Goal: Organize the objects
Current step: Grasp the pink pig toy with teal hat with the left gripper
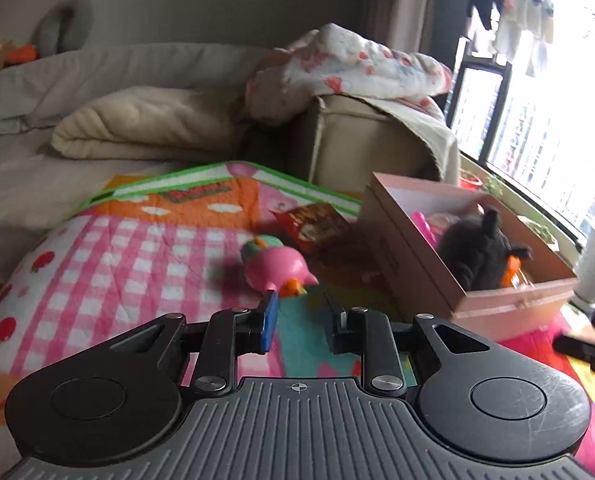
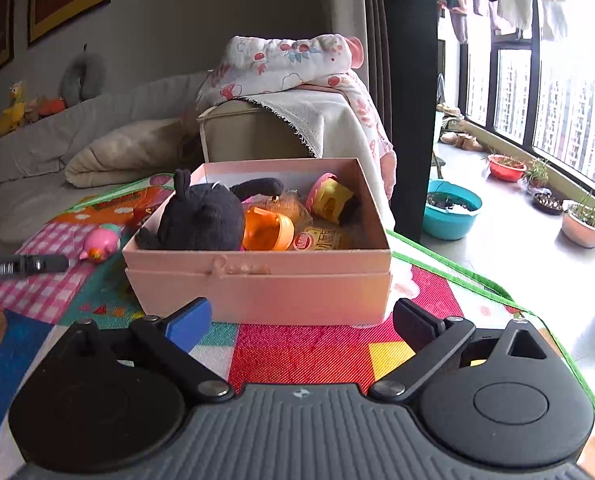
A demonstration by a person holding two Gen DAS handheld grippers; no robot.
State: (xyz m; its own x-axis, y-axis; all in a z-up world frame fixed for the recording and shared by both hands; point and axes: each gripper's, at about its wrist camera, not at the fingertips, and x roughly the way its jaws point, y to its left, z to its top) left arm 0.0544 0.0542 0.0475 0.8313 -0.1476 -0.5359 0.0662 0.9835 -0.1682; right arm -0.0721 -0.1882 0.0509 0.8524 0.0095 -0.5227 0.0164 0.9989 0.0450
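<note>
A pink toy pig [image 1: 275, 268] lies on the colourful play mat [image 1: 137, 248], just beyond my left gripper [image 1: 301, 316], which is open and empty with a narrow gap. A red snack packet [image 1: 315, 226] lies behind the pig. The pink box [image 1: 429, 276] to the right holds a black plush [image 1: 477, 252]. In the right wrist view my right gripper [image 2: 301, 326] is wide open and empty in front of the pink box [image 2: 257, 284], which holds the black plush [image 2: 205, 216], an orange toy [image 2: 267, 230], a yellow cup toy [image 2: 331, 198] and a packet. The pig [image 2: 99, 244] lies to its left.
A folded cream blanket [image 1: 145, 128] and a beige sofa arm with floral quilt [image 1: 357, 68] lie behind the mat. Plant pots [image 2: 583, 222] and a blue basin [image 2: 451, 210] stand on the floor by the window. The left gripper's finger [image 2: 25, 266] shows at the left.
</note>
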